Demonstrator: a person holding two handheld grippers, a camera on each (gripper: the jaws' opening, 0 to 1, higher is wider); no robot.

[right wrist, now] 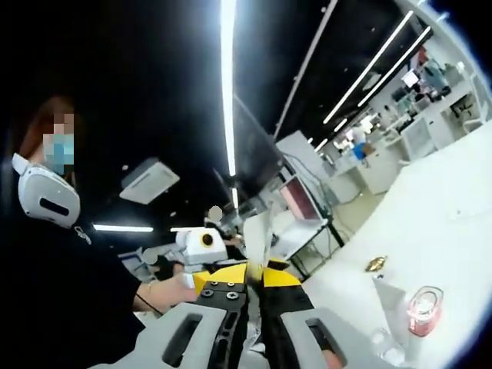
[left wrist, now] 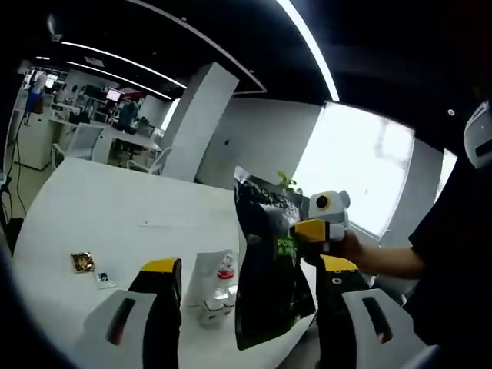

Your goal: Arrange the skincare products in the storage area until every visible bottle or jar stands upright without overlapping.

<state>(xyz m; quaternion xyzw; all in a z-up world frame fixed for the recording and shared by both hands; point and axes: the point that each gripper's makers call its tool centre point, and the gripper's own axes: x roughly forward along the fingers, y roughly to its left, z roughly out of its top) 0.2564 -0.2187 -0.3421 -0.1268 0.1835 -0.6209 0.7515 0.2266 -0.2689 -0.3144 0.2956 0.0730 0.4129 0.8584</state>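
A black pouch with a green label hangs upright over the near edge of the white table. My right gripper comes in from the right and is shut on the pouch's upper right edge. My left gripper stands open, with its jaws wide apart on either side of the pouch and not touching it. A clear bag holding small bottles, one with a red cap, lies on the table just left of the pouch. In the right gripper view my right gripper pinches the pouch's thin edge. The clear bag lies at the lower right.
Two small sachets lie on the table to the left, and one gold sachet shows in the right gripper view. A person in black stands close on the right. Office desks and chairs lie beyond the table's far edge.
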